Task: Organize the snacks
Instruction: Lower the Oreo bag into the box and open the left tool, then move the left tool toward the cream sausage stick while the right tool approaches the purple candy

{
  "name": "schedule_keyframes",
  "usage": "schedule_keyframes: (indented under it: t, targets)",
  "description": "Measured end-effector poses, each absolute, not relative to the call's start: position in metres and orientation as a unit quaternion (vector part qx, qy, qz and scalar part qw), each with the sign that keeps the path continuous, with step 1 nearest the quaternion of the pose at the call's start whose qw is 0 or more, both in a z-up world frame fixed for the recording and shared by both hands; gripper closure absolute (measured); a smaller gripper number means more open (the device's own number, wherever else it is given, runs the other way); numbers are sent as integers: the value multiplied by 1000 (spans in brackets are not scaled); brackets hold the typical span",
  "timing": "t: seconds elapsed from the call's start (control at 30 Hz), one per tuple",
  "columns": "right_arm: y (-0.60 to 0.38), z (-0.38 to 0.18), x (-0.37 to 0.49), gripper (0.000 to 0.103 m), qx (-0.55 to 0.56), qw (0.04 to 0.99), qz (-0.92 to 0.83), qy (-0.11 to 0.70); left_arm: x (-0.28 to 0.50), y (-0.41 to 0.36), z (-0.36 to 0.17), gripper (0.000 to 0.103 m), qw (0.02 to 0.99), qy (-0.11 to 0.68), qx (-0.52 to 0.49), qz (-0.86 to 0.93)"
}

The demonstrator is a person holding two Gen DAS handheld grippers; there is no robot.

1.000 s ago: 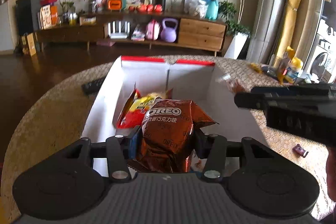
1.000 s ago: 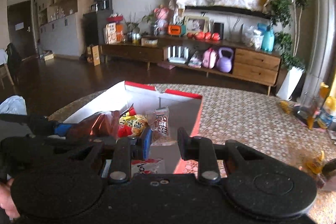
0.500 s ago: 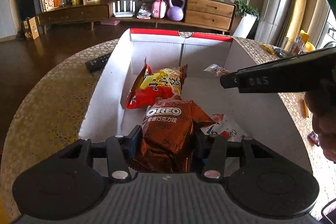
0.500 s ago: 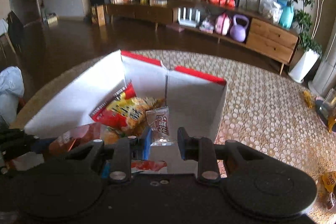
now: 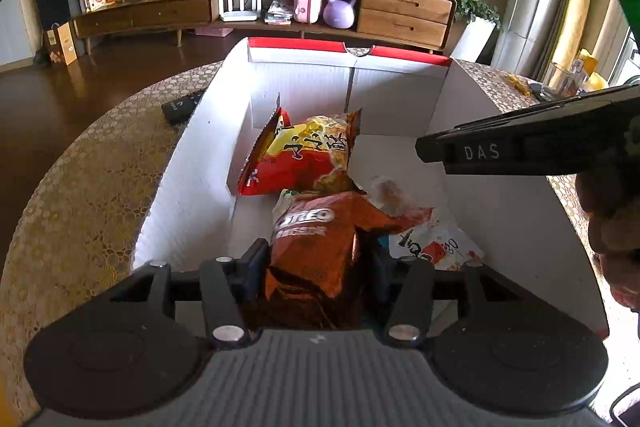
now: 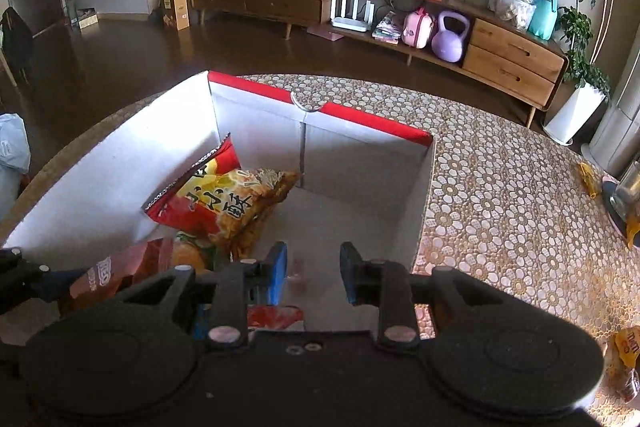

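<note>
Pinching one Oreo bag point(image 5: 316, 247) inside the box point(image 5: 192, 163), the left claw point(image 5: 316, 263) is showing a white packet point(image 5: 436, 245) to its right; the right claw point(image 6: 313, 273), opening empty, is mostly hiding it.

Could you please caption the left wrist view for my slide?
Left gripper lowers an Oreo bag into the white box, beside a chips bag.

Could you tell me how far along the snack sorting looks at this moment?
Done: a red-yellow chip bag and a white-red packet lie in the box. In hand: the left claw grips the Oreo bag over the box; the right claw is opening, a small packet blurred between its pads. Left: wrappers on the table.
</note>
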State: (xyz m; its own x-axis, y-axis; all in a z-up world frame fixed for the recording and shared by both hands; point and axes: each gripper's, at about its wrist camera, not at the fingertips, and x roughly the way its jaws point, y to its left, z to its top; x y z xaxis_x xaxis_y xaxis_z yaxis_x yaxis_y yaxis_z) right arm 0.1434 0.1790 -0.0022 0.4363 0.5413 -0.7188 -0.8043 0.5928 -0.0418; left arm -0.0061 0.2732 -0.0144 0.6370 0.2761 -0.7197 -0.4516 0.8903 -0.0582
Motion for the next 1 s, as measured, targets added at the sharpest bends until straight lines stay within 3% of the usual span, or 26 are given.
schedule_keyframes:
  t: [0.13,0.37,0.53,0.63,1.0]
  targets:
    - [177,1,141,71,-194,829,408,330,-6,272,-12,50,896,375,-119,206]
    - [159,15,134,69,-169,838,412,316,-8,263,-8,34,900,367,-115,206]
    - [145,23,121,65,-157,843,416,303,-9,254,0,31,906,354,-109,203]
    - [134,27,115,64,-147,846,418,296,-10,247,6,24,911,343,-98,206]
    - [84,42,100,56,-95,868,404,275,-13,226,21,24,922,322,-81,198]
